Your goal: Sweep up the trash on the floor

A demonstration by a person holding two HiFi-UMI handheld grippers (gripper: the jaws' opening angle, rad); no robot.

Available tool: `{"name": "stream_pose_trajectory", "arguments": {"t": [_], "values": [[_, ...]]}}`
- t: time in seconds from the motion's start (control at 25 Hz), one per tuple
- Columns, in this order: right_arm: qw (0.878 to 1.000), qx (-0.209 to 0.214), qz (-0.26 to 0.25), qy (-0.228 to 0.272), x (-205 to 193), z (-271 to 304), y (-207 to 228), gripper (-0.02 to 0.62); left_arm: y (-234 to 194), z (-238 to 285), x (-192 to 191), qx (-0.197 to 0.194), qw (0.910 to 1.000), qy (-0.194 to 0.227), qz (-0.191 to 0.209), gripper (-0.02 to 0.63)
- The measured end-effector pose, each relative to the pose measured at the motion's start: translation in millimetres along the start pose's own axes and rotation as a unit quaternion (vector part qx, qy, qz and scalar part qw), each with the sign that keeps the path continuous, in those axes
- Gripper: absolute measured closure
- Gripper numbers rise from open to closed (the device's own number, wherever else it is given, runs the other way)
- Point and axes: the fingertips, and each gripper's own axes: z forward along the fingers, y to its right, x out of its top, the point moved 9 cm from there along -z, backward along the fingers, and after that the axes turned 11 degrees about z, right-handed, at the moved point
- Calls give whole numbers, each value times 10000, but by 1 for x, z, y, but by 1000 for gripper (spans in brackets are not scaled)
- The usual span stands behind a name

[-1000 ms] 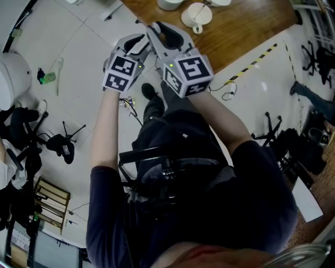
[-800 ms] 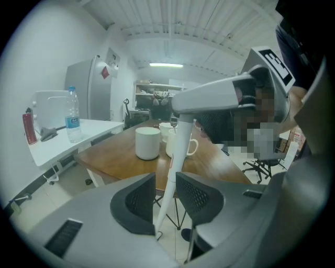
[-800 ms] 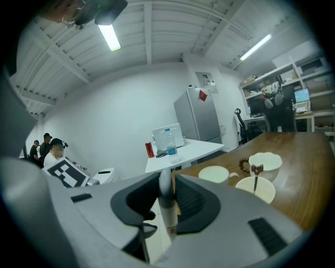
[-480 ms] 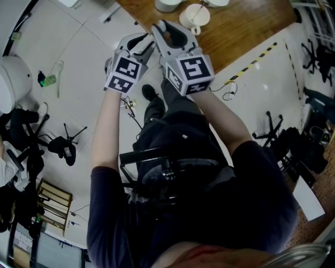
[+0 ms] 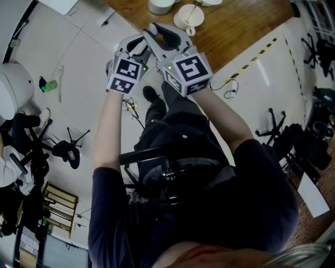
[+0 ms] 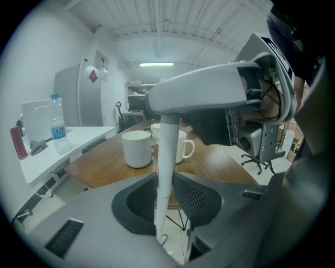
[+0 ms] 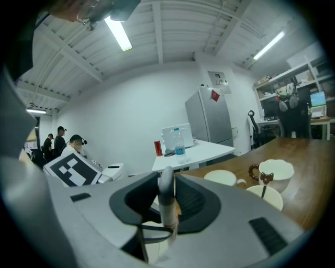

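A: Where's the trash?
B: Green litter [image 5: 48, 85] lies on the floor [image 5: 78, 52], far left, well apart from both claws.
A: Left claw [image 6: 164, 180]?
B: Just been closing; its pads clamp an upright white handle [image 6: 168, 141].
A: Right claw [image 7: 167, 186]?
B: Just eased wider, yet a grey handle [image 7: 168, 220] is pinched between its pads, near the bench's [image 5: 235, 26] edge, where cups [image 5: 188, 15] stand.

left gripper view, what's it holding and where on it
A white pole, held on its straight shaft. The left gripper has just been closing, and its jaws now press the pole from both sides. What tool it belongs to cannot be told.
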Motion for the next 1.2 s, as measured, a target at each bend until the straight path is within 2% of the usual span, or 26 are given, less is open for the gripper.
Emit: {"name": "stream_pose_trajectory", "arguments": {"t": [0.28, 0.48, 0.6, 0.92, 1.2], "values": [[9991, 210, -366, -72, 2, -8, -4, 414, -4, -5, -3, 85, 9998, 6, -153, 500], [9972, 331, -661, -116, 4, -17, -8, 410, -4, -6, -7, -13, 9994, 79, -339, 499], [9964, 351, -761, -142, 2, -23, -13, 410, -8, -10, -10, 60, 9991, 118, -395, 499], [9965, 206, -702, -414, -12, -35, -10, 410, -9, -18, -15, 207, 9993, 74, -318, 499], [9949, 216, -951, -273, 1, -19, -20, 410, -6, -18, -17, 136, 9998, -18, -133, 499]]}}
